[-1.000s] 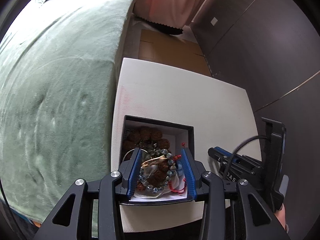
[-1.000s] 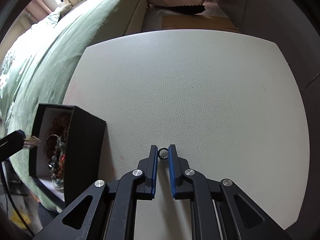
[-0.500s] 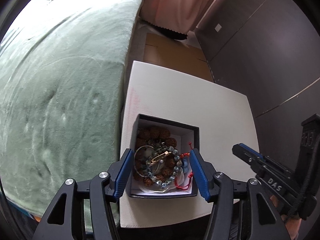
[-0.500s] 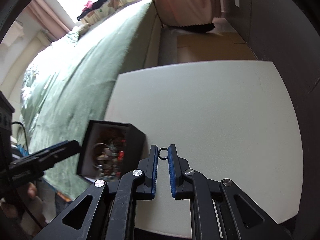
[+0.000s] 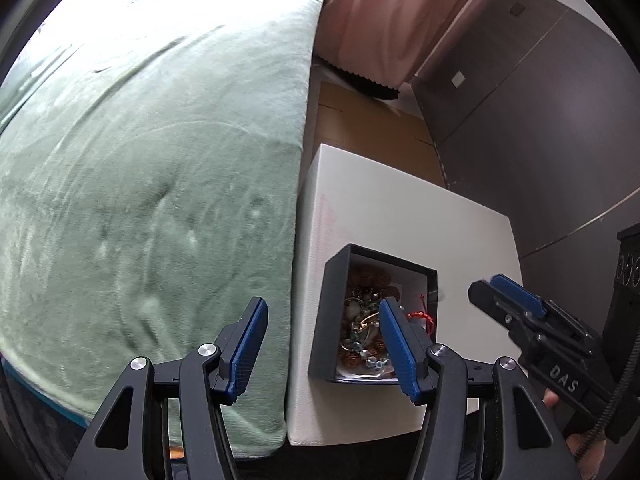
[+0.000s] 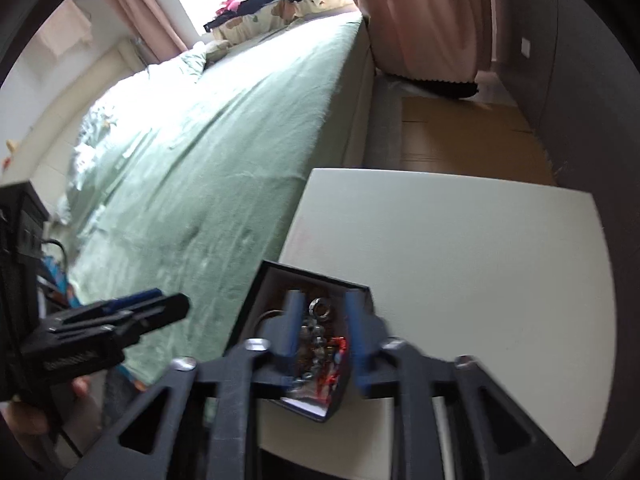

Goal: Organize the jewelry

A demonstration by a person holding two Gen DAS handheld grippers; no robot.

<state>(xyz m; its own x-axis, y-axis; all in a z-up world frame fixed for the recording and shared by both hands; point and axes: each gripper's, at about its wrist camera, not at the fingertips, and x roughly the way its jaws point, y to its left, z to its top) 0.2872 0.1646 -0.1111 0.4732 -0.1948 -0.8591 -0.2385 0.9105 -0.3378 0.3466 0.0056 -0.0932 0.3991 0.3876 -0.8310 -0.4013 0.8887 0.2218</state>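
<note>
A black open box (image 5: 328, 312) holding bead bracelets (image 5: 364, 336) and other jewelry stands at the near left corner of the white table (image 5: 400, 216). It also shows in the right wrist view (image 6: 256, 300). My left gripper (image 5: 322, 344) is open and empty, raised, straddling the table's left edge and the box. My right gripper (image 6: 320, 330) is open above the box. A small silver ring (image 6: 321, 307) is seen between its fingers, over the box contents. The right gripper also shows in the left wrist view (image 5: 508, 300).
A bed with a green blanket (image 5: 152, 184) lies against the table's left side. Pink curtains (image 5: 380, 20) hang at the back. A dark wardrobe wall (image 5: 540, 120) runs along the right. Cardboard (image 5: 372, 128) lies on the floor beyond the table.
My right gripper carried the ring left over the box and opened; the ring is out of its grip. My left gripper rose, shifted left and opened wider.
</note>
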